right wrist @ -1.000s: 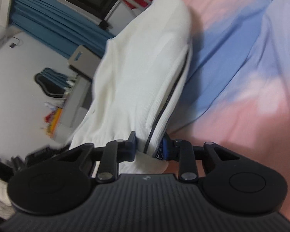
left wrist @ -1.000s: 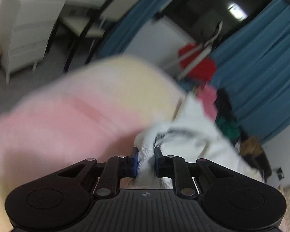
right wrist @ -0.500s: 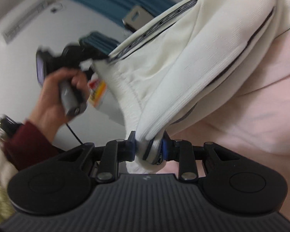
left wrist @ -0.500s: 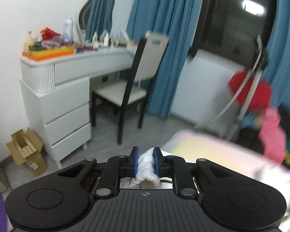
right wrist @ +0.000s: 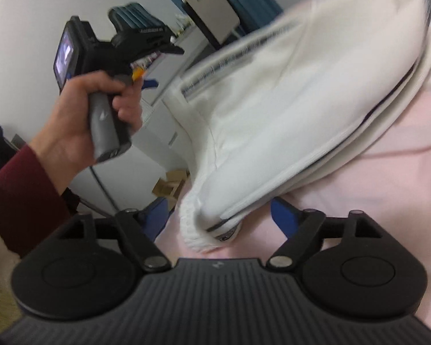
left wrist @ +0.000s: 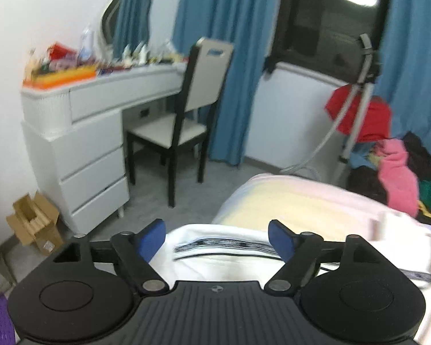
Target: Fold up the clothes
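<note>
A white knit garment with dark striped trim [right wrist: 273,120] lies folded over on the pink bedsheet [right wrist: 373,195]. In the left wrist view the same garment [left wrist: 224,261] lies just below and between my left gripper's blue pads. My left gripper [left wrist: 217,240] is open and empty above it. My right gripper [right wrist: 218,215] is open; the garment's ribbed cuff [right wrist: 198,230] rests loose between its spread jaws. The left gripper [right wrist: 149,82], held in a hand, shows at the upper left of the right wrist view.
A white dresser with clutter [left wrist: 80,132] and a black-framed chair [left wrist: 184,126] stand beyond the bed's edge. A cardboard box [left wrist: 33,221] sits on the floor. A rack and a pile of coloured clothes [left wrist: 393,166] are at the right. Blue curtains [left wrist: 230,43] hang behind.
Both grippers have opened and let go of the white garment, which now lies on the bed. The left gripper has pulled back slightly from it.
</note>
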The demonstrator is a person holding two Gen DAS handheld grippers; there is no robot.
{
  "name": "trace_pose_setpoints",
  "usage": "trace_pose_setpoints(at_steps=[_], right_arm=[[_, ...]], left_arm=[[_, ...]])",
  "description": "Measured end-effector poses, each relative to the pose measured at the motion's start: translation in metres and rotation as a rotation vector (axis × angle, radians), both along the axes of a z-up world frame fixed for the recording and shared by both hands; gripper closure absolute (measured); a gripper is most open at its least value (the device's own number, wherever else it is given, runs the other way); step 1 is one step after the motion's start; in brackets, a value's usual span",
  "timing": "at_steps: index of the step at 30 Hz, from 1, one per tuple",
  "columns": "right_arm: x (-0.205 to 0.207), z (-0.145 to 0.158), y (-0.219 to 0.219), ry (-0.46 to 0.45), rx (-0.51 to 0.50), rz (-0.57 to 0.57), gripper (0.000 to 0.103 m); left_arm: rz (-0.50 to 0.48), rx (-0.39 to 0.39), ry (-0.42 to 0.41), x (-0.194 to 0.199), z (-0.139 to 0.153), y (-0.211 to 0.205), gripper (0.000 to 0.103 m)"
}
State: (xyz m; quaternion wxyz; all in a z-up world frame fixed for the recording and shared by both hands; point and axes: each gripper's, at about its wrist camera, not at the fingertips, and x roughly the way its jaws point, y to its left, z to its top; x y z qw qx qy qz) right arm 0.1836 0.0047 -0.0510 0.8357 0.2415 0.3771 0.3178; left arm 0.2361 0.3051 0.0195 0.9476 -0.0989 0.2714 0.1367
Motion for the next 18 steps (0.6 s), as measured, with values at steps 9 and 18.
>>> trace_pose_setpoints(at_steps=[9, 18], right_arm=[[-0.070, 0.056, -0.133, -0.192, -0.219, -0.121, 0.022], [-0.063, 0.021, -0.241, -0.252, -0.321, -0.380, 0.022]], left_arm=[[-0.257, -0.041, -0.074, -0.067, 0.030, -0.131, 0.021], [-0.431, -0.086, -0.029, 0.002, -0.008, -0.294, 0.029]])
